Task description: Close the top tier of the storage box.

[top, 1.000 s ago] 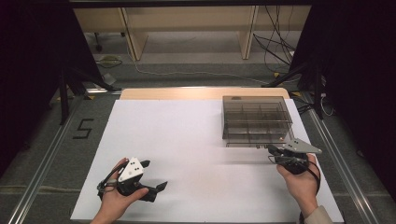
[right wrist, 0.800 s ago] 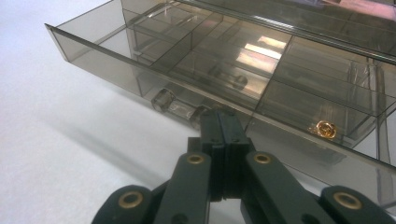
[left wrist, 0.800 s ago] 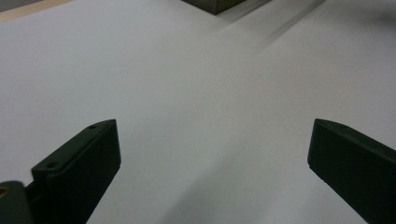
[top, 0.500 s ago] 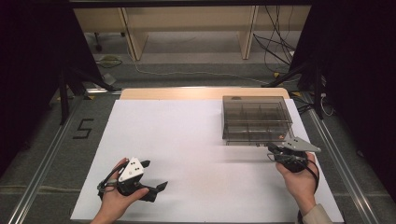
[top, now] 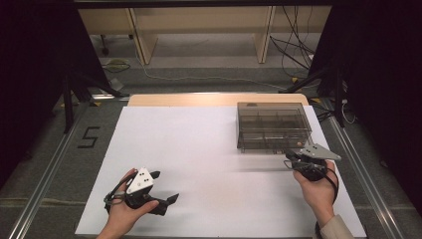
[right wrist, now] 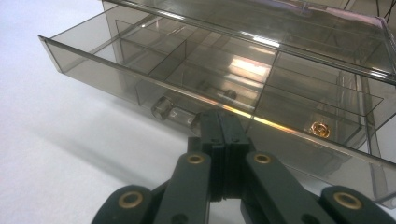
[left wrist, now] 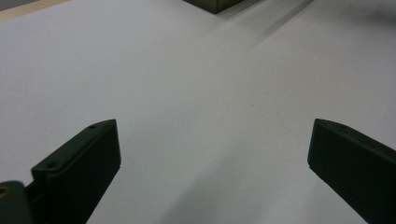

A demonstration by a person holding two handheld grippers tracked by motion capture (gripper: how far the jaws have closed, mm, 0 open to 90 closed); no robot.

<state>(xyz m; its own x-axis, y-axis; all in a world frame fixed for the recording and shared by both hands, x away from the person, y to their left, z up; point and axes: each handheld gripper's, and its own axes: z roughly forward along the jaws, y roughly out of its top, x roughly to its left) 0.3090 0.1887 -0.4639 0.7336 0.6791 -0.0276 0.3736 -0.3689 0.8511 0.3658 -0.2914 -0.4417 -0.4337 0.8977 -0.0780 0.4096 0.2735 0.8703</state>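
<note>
A smoky clear plastic drawer box (top: 272, 124) stands on the white sheet at the right. Its lower drawer (right wrist: 154, 70) is pulled partly out and split into compartments. A small gold ring-like piece (right wrist: 320, 129) lies in a right-hand compartment. My right gripper (top: 288, 157) is shut, and its tips (right wrist: 219, 122) sit at the drawer front, right beside the clear handle (right wrist: 175, 114); I see nothing between the jaws. My left gripper (top: 165, 186) rests low at the front left, open and empty (left wrist: 212, 154), pointing across the bare sheet.
The white sheet (top: 199, 149) covers the table, with a wooden strip (top: 209, 99) showing at its far edge. Metal rails (top: 54, 164) run along both sides. A "5" mark (top: 88, 137) sits on the floor at the left. Shelving legs and cables lie beyond the table.
</note>
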